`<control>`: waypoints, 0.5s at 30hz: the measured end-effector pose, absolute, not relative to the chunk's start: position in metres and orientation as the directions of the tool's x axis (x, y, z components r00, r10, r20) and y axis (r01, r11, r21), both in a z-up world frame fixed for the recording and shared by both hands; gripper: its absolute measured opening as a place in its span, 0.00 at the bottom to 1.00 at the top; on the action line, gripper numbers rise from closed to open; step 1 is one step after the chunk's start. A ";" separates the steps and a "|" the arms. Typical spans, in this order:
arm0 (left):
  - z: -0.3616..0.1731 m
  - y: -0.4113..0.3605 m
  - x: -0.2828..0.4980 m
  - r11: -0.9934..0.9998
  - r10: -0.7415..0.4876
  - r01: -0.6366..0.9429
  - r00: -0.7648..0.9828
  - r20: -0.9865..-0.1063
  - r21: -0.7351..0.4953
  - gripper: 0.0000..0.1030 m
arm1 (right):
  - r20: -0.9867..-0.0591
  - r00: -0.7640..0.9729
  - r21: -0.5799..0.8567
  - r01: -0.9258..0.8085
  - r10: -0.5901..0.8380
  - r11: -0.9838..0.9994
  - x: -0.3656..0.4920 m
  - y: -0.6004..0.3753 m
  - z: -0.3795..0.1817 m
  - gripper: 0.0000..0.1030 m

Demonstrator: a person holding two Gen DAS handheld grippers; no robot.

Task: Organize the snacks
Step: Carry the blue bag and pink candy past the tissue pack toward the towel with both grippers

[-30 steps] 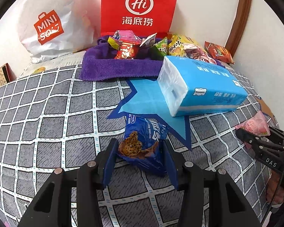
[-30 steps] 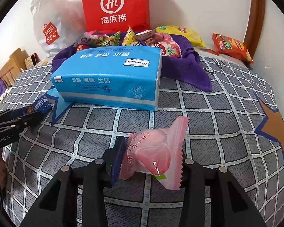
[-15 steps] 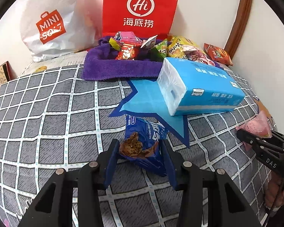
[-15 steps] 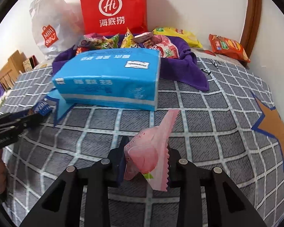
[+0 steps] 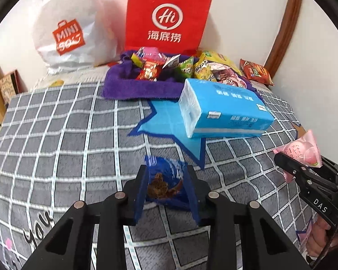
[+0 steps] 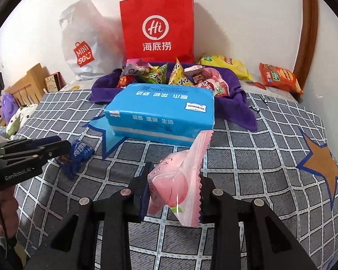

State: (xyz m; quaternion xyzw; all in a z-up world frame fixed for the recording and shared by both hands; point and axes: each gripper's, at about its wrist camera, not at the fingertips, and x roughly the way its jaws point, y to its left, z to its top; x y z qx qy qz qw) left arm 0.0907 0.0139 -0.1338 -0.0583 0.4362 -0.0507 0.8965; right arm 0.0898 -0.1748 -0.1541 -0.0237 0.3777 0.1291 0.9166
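Observation:
My left gripper has a blue cookie packet between its pads, and its jaws are closing on it; the packet is squeezed narrow and held just above the checked blanket. My right gripper is shut on a pink peach-print snack packet, held upright off the blanket. The right wrist view shows the left gripper with the blue packet at the left. At the back, a purple cloth tray holds several snack packets.
A blue tissue pack lies between the grippers and the purple tray. A red paper bag and a white plastic bag stand against the wall. Yellow and orange chip bags lie at the back right.
Both grippers have risen. The right gripper shut on the pink packet and lifted it upright off the blanket. The left jaws narrowed on the blue packet and raised it.

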 end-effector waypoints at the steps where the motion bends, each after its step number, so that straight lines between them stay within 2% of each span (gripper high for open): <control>1: -0.136 0.016 0.090 0.986 -0.151 0.039 0.605 -0.782 -0.160 0.30 | -0.697 0.682 0.055 -0.255 0.220 0.965 0.088 -0.175 -0.154 0.31; 4: -0.145 0.022 0.090 0.982 -0.170 0.036 0.577 -0.799 -0.183 0.31 | -0.690 0.688 0.062 -0.252 0.224 0.966 0.083 -0.178 -0.155 0.31; 6: -0.151 0.026 0.093 0.973 -0.211 0.042 0.555 -0.805 -0.226 0.39 | -0.689 0.688 0.070 -0.250 0.228 0.966 0.080 -0.179 -0.156 0.31; 9: -0.155 0.028 0.096 0.963 -0.244 0.039 0.544 -0.803 -0.266 0.43 | -0.686 0.686 0.076 -0.263 0.242 0.962 0.075 -0.180 -0.157 0.31; 12: -0.156 0.019 0.098 0.974 -0.214 0.056 0.551 -0.807 -0.221 0.54 | -0.688 0.681 0.070 -0.279 0.249 0.958 0.074 -0.182 -0.158 0.31; 15: -0.160 0.009 0.105 0.986 -0.160 0.044 0.551 -0.819 -0.163 0.57 | -0.693 0.671 0.079 -0.293 0.264 0.953 0.075 -0.185 -0.159 0.31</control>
